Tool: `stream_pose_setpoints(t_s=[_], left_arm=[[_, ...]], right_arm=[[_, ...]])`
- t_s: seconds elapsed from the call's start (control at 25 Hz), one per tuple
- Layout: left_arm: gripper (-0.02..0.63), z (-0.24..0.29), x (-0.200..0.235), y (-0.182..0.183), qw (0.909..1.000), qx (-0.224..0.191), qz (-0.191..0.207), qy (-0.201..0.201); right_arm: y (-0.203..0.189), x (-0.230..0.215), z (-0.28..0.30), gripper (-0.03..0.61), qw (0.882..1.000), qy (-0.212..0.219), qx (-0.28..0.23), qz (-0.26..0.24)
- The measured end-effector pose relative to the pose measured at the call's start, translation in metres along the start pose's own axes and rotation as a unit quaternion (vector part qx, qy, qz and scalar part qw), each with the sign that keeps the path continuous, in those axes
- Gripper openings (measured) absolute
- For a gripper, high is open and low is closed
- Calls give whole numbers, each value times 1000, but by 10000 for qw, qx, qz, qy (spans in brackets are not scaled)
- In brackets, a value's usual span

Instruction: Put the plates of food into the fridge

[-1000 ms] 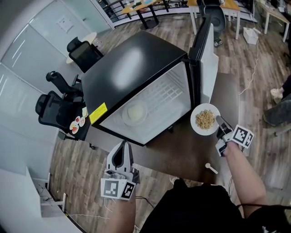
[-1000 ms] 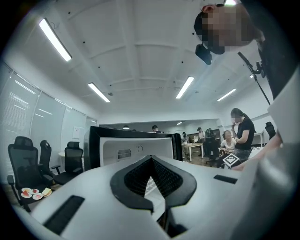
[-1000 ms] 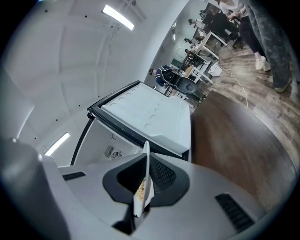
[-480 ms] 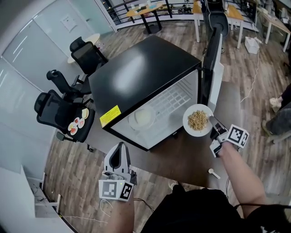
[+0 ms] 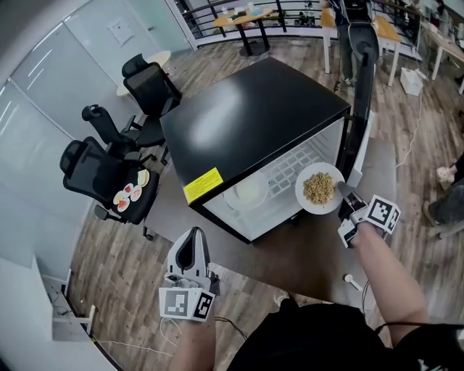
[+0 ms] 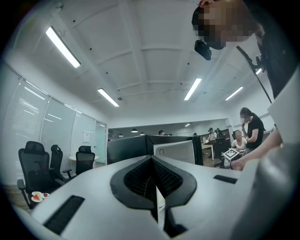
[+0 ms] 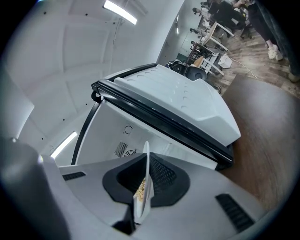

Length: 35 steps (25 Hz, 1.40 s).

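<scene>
Plate (image 5: 301, 192) at the fridge (image 5: 254, 116) mouth
Right tongs (image 5: 341, 190) clamp its rim; keep it level, clear of the door (image 5: 360, 109). Left tongs (image 5: 191, 239) together, empty.

1. This place is an open office.
2. Black swivel chairs (image 5: 90, 170) stand at the left, near glass partition walls (image 5: 43, 98).
3. At the far side, a wooden tabletop (image 5: 239, 14) stands on a plank floor (image 5: 109, 275).
4. Long light strips (image 6: 61, 47) run across the ceiling (image 6: 150, 56), and people (image 6: 253, 131) are at the far right.
</scene>
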State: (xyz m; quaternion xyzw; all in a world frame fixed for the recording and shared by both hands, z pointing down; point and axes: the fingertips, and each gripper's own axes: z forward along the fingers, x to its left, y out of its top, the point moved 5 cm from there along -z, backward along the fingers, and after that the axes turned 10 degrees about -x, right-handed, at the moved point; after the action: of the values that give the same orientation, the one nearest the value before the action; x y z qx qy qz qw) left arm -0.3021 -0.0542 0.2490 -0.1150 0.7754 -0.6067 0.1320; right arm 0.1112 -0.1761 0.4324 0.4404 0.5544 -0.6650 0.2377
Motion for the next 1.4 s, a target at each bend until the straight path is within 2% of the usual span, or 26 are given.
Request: stream_pose_setpoints(t_s=[0.28, 0.48, 0.64, 1.0, 1.4], left_arm=[[3, -7, 17, 3, 9999, -40, 112, 103], [3, -3, 58, 1, 9998, 5, 117, 169], [3, 3, 85, -6, 9998, 51, 57, 189], [3, 16, 117, -24, 9996, 107, -139, 209], [3, 28, 134, -41, 9988, 144, -388, 253]], right_arm=[[-9, 6, 19, 17, 10000, 31, -34, 58], [-26, 20, 55, 17, 9999, 12, -108, 62], [-38, 26, 80, 17, 9999, -66, -127, 25], [-42, 31, 110, 17, 9992, -341, -191, -107], [-47, 40, 143, 18, 9975, -567, -207, -356]])
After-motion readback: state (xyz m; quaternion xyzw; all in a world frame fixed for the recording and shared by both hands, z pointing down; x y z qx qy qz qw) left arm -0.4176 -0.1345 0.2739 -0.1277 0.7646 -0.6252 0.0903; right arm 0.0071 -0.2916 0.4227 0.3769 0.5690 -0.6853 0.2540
